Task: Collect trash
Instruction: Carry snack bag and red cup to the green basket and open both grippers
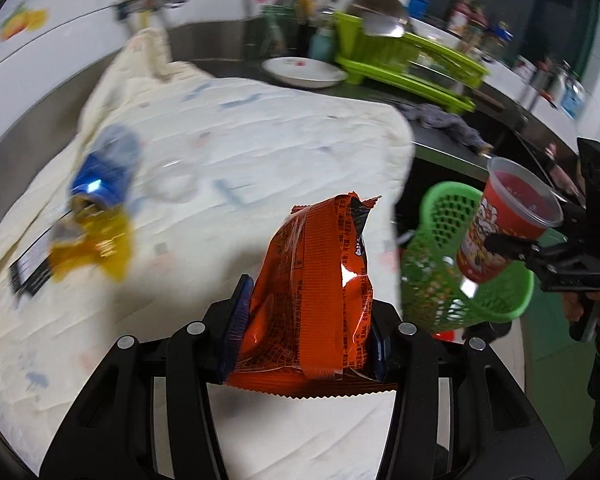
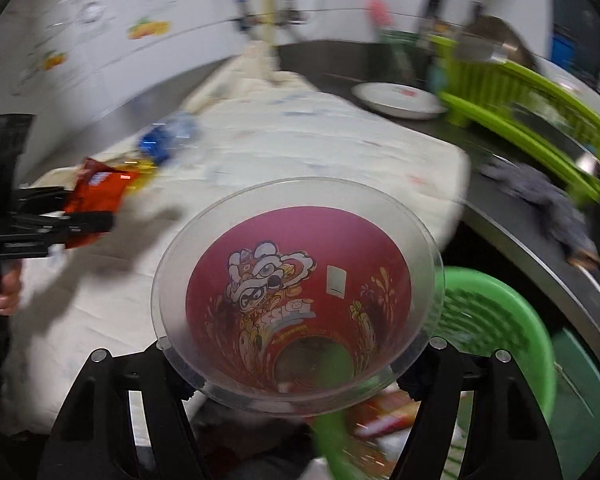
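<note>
A glossy, crinkled foil wrapper [image 1: 320, 280] is seen against a matt, quilted cloth [image 1: 260, 140]. The cup [image 2: 298, 300] is of clear, smooth plastic with a printed sleeve; the perforated basket [image 1: 440, 248] is of green plastic, the worktop [image 2: 540, 240] of dull brushed metal.

Blurred beyond reading: blue bottle [image 1: 104, 172] and yellow wrapper [image 1: 94, 248] on the cloth. Hidden behind the cup [image 2: 298, 296]: pads of the right tongs [image 2: 298, 364]. Cut off by the frame edge: green basket [image 2: 496, 344]. Unreadable: print on the orange packet [image 1: 312, 292].
</note>
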Motion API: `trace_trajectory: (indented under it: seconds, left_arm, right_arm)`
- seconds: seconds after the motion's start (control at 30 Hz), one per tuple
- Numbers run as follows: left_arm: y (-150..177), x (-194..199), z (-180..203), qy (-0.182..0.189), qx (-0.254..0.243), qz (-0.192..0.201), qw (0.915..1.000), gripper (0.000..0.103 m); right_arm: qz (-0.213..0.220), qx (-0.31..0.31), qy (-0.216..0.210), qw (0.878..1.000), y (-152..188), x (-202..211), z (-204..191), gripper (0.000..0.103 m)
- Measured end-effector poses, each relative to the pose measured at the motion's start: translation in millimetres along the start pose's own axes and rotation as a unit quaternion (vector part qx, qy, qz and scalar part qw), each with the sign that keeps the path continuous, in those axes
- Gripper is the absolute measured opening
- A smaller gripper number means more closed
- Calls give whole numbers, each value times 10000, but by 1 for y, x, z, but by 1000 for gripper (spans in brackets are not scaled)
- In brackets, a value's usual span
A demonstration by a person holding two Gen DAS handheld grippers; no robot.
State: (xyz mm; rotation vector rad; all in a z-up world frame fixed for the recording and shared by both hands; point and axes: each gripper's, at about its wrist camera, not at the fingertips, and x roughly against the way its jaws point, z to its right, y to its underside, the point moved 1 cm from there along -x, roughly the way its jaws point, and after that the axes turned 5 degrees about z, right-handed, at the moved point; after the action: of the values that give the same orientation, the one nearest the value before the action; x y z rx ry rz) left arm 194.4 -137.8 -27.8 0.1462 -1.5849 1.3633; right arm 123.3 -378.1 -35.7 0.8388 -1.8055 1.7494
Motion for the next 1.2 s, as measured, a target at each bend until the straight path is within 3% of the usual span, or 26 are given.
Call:
trace_trajectory:
  seconds: [0.2,0.33,0.47,0.93,1.0,1.13,1.2]
  left_arm:
    - [-12,-26,66,359,-458,-95,9983,49]
    - [-17,-40,101,530,-651,-175,9963,49]
    - [-20,-55,136,700,-837,-276,9936,49]
    - [-9,-109,223,1121,-1169,-650,9847,58]
    - [-7,-115,230,1091,-1162,-708,9847,68]
    - [-5,-123,238,1115,-1139,-759,9843,71]
    - [-3,-124,240,1110,-1124,-769,9844,79]
  right_arm:
    - [-302,-553,770,9950,37,4,64,70]
    - [-407,-978,949,9898,58,2,93,70]
    - [-350,-1254,1247,9836,76,9,117,77]
    - [91,-1591,1389,9774,91,48,143,83]
    - [144,-1603,1366,9775,91,52,143,83]
    - [228,-1570,1329,9784,91,59,142,83]
    - [263,-1557,1296,9789,91,62,140,83]
